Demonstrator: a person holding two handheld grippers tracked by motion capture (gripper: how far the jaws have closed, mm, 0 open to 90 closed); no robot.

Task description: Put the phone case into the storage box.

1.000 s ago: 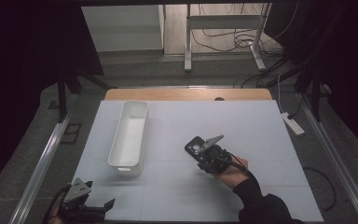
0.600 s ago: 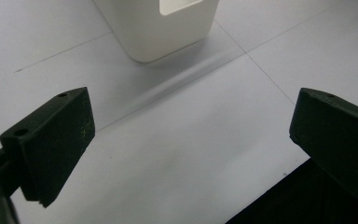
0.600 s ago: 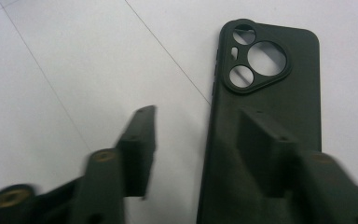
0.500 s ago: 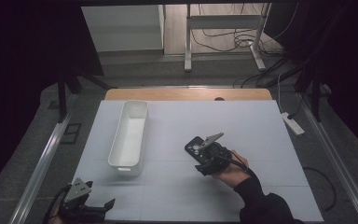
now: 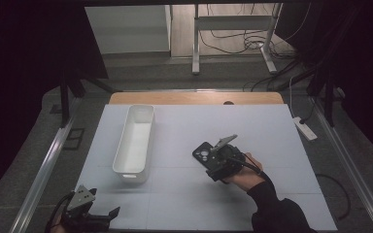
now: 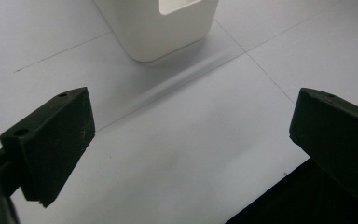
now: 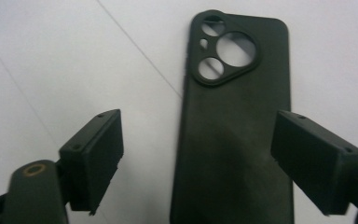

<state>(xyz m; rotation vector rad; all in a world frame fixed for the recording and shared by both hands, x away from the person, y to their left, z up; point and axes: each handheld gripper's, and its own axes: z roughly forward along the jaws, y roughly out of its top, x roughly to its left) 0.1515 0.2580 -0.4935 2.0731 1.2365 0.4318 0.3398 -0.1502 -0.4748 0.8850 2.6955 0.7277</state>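
On the white table (image 5: 272, 145), the right hand-held gripper (image 7: 198, 163), just opened wide, straddles a black phone case (image 7: 235, 126) without gripping it.

Phone case (image 5: 203, 154) right of bin (image 5: 135, 138)

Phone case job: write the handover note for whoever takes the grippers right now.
Right gripper: jaws have just been opening, now open over the black phone case, not gripping it; the case lies flat on the white table.
Left gripper: open, nothing in it, at the near left table edge facing the white bin.
Done: the case is not yet picked up.
Left: probably grasp the case and move it, perhaps to the bin.
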